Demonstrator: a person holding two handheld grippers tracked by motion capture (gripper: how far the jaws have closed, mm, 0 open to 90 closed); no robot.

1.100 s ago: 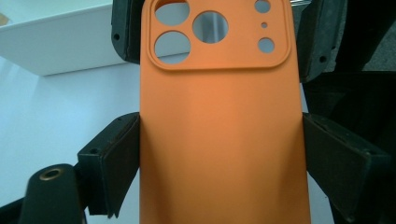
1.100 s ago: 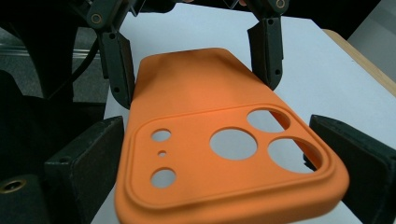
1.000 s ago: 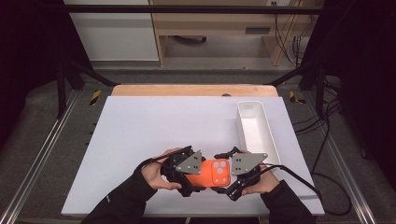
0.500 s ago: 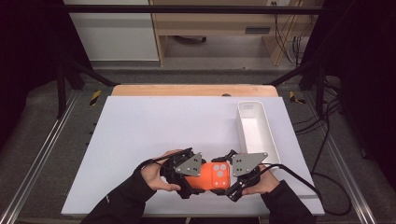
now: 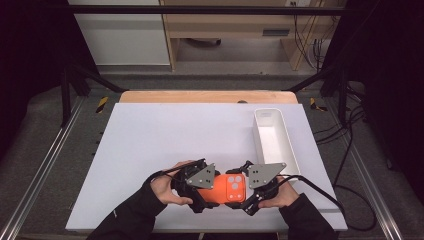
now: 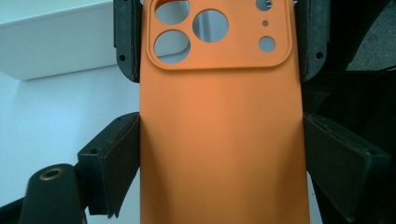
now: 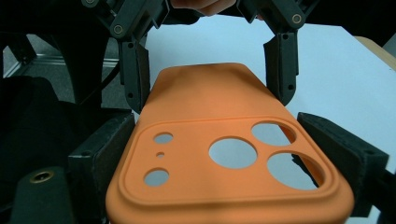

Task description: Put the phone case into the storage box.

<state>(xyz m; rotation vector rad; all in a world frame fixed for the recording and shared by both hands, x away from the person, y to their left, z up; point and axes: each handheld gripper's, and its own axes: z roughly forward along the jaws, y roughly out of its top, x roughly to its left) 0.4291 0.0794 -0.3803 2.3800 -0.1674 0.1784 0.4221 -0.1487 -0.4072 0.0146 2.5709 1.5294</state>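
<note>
An orange phone case (image 5: 223,190) hangs just above the white table (image 5: 165,140) near its front edge, back side up, camera cut-outs toward the right. My left gripper (image 5: 206,192) is shut on its plain end, and both pads (image 6: 119,156) press its long edges. At the cut-out end my right gripper (image 5: 245,192) has the case (image 7: 219,140) between its jaws. Those jaws have just been closing, and the pads (image 7: 107,149) now touch both sides. The two grippers face each other, and the left one's fingers (image 7: 135,70) stand beyond the case.
A long white bin (image 5: 260,135) stands on the table at the right, just behind the right hand, and its wall (image 6: 56,44) is close by. A wooden strip (image 5: 207,96) runs along the far edge. Cables (image 5: 325,192) trail off to the right.
The right gripper's jaws have drawn in onto the cut-out end of the case. Both hands and the case have stayed in place.
</note>
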